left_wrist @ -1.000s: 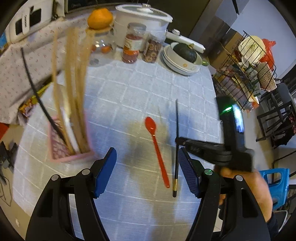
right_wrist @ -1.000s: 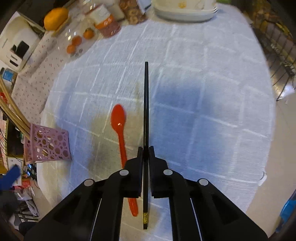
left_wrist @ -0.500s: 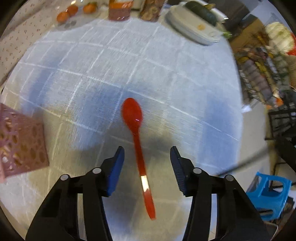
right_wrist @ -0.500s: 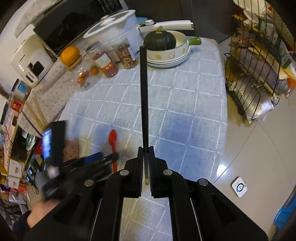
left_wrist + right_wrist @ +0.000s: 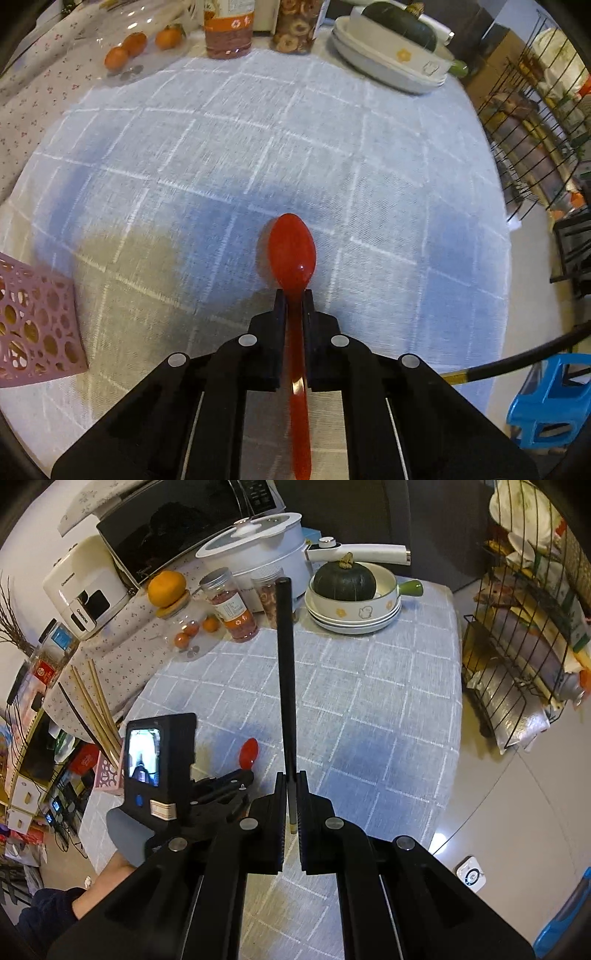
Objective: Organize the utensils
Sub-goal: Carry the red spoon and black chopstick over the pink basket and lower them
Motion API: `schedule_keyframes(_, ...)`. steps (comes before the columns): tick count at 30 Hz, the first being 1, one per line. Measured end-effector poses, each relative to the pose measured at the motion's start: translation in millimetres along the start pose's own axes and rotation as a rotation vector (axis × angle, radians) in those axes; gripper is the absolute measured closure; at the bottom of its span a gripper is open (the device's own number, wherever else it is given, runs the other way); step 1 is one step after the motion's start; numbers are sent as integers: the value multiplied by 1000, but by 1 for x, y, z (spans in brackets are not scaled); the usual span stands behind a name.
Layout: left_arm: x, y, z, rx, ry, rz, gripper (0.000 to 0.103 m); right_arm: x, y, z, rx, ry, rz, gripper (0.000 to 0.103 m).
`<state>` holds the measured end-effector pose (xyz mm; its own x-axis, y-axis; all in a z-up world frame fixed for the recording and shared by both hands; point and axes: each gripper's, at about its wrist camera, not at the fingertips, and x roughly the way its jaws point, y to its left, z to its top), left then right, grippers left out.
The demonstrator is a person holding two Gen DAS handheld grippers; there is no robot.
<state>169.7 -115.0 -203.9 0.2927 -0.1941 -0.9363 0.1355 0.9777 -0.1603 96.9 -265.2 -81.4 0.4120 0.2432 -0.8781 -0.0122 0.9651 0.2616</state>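
Left claw (image 5: pixel 293 295): jaws drawn in tight on the neck of a red spoon (image 5: pixel 291 251), glossy translucent plastic with an oval bowl pointing forward past the fingertips and a slim handle running back between the fingers. Spoon sits low over the tabletop (image 5: pixel 369 166), which wears a pale blue-grey cloth with a white grid; whether the bowl touches the cloth cannot be told. Right claw (image 5: pixel 291 775): jaws pinched on a black chopstick (image 5: pixel 285 664), a long, straight, matte stick with a gold band at the butt end just behind the pads, held up above the tabletop and pointing toward the far edge. Pink perforated holder (image 5: pixel 37 317): stands at the near left edge of the tabletop, carrying several pale wooden chopsticks (image 5: pixel 94 709) and one dark stick, all leaning.
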Motion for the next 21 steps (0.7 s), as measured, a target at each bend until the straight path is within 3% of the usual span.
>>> schedule_keyframes(5,-29,-1,-1,8,-81,-65,96,-4,3,2,-8,-19,-2,98)
schedule_keyframes(14,-82,4,-2,37,-218,-106,96,-7,12,7,-29,-45,-15,98)
schedule_keyframes(21,-147,22,1,41,-414,-134,96,-14,33,11,-71,-82,-21,98)
